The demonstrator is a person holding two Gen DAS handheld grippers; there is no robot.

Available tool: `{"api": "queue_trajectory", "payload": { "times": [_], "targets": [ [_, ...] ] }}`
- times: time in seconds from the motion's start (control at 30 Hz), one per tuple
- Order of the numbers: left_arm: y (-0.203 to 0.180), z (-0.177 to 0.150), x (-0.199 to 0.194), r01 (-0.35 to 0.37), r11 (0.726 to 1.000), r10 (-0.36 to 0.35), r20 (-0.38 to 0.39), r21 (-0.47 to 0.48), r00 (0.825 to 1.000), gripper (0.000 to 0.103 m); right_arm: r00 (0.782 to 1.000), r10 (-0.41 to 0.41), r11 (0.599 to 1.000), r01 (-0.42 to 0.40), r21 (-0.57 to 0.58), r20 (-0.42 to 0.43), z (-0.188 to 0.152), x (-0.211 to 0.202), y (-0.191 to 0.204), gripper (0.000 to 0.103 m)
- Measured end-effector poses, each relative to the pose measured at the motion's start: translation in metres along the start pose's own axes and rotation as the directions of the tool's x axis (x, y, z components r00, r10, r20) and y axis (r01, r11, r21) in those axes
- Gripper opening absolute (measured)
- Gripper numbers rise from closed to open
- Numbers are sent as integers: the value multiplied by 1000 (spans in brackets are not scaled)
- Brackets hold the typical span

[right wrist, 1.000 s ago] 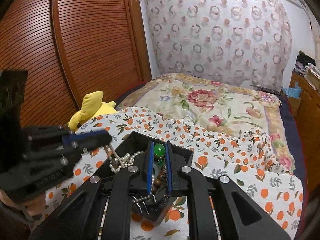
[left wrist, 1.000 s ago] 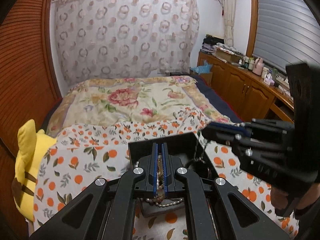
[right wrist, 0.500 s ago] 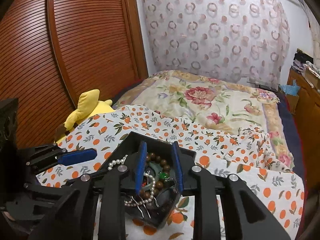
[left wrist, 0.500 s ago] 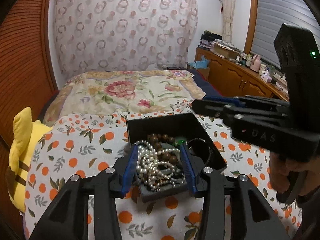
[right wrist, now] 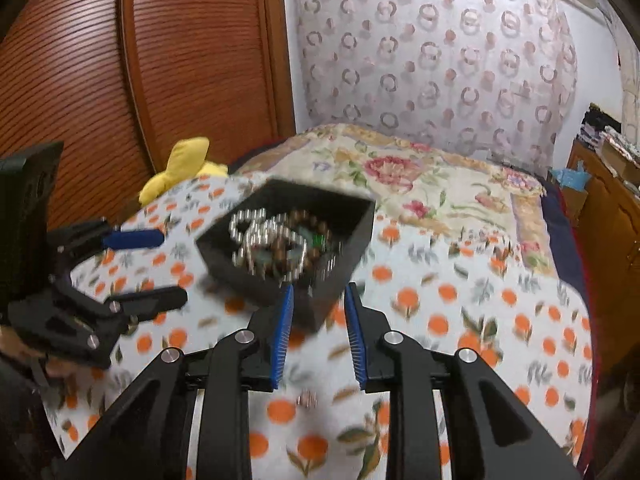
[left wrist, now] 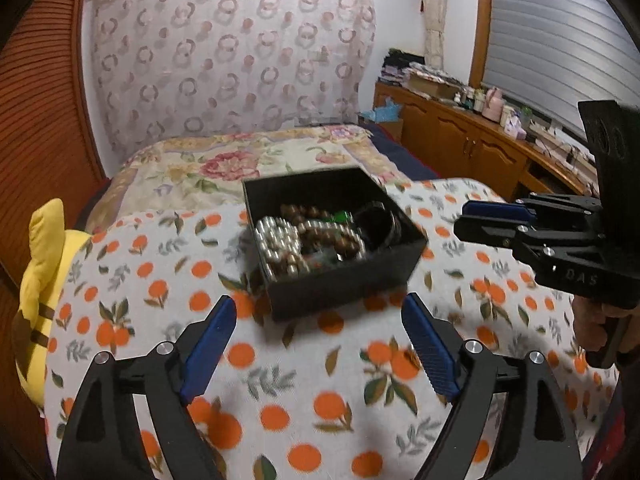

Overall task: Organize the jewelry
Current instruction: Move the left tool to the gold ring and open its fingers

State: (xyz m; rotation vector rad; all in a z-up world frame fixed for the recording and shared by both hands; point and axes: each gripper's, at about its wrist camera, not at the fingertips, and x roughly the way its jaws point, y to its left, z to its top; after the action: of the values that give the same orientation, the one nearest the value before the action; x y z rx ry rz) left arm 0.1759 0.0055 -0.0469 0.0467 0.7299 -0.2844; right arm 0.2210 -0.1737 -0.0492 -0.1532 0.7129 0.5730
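The bed [left wrist: 224, 168], covered by a floral quilt and, nearer the cameras, an orange-print blanket [left wrist: 304, 364], carries the black jewelry box [left wrist: 340, 280], which serves as the reference landmark. The box stands open-topped on the blanket and holds a pearl strand [left wrist: 276, 240], brown bead bracelets [left wrist: 332, 236], a green bead [left wrist: 341, 216] and a dark bangle [left wrist: 380, 220]. A yellow plush toy [left wrist: 40, 280] lies left of the box at the bed edge. The left gripper [left wrist: 316, 344] is positioned in front of the box, level, jaws spread wide, nothing between the blue pads [left wrist: 208, 344]. The right gripper [right wrist: 318, 324] points at the near corner of the box, jaws parted to a narrower gap and empty; in the left wrist view it sits to the right of the box, clear of it, held by a hand [left wrist: 600, 332]. Its body bears raised lettering reading "DAS"; further characters cannot be resolved. A small round item [right wrist: 306, 400] lies on the blanket in front of the box; it is too blurred to identify.
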Motion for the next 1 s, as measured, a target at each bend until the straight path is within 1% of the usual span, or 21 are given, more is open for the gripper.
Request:
{"api": "queue_trajectory", "payload": {
  "times": [0.2,0.3,0.43,0.53,0.57,0.6,0.63,0.73,0.77,1.0],
  "targets": [
    [-15,-21,13,15,999,-12,-69,43,998,82,997,4,1000,-6,-27,-83,-37,12,6,28],
    [-22,-27,19,30,998,-24,-102,62,995,82,993,1,999,-6,-40,-122,-47,21,11,28],
    [-29,-33,26,40,996,-28,-136,84,990,82,989,-4,999,-2,-42,-149,-52,28,13,28],
    [-34,-36,30,57,995,-43,-152,87,987,82,987,-1,999,-6,-43,-158,-51,30,14,27],
    [-35,-36,30,66,994,-52,-158,86,986,82,987,5,999,-11,-40,-163,-51,32,14,21],
    [-36,-37,30,69,994,-55,-160,87,986,82,986,4,999,-10,-38,-167,-51,32,15,17],
    [-36,-37,30,71,994,-56,-162,88,985,82,985,4,999,-10,-39,-170,-51,32,14,15],
    [-38,-37,30,77,993,-62,-166,89,984,82,986,4,999,-11,-42,-164,-53,29,15,12],
    [-39,-37,31,81,993,-65,-168,89,984,82,987,6,999,-12,-40,-159,-53,28,14,6],
    [-51,-33,37,89,990,-69,-177,106,982,82,993,8,999,-12,-34,-117,-53,13,12,5]
  ]
}}
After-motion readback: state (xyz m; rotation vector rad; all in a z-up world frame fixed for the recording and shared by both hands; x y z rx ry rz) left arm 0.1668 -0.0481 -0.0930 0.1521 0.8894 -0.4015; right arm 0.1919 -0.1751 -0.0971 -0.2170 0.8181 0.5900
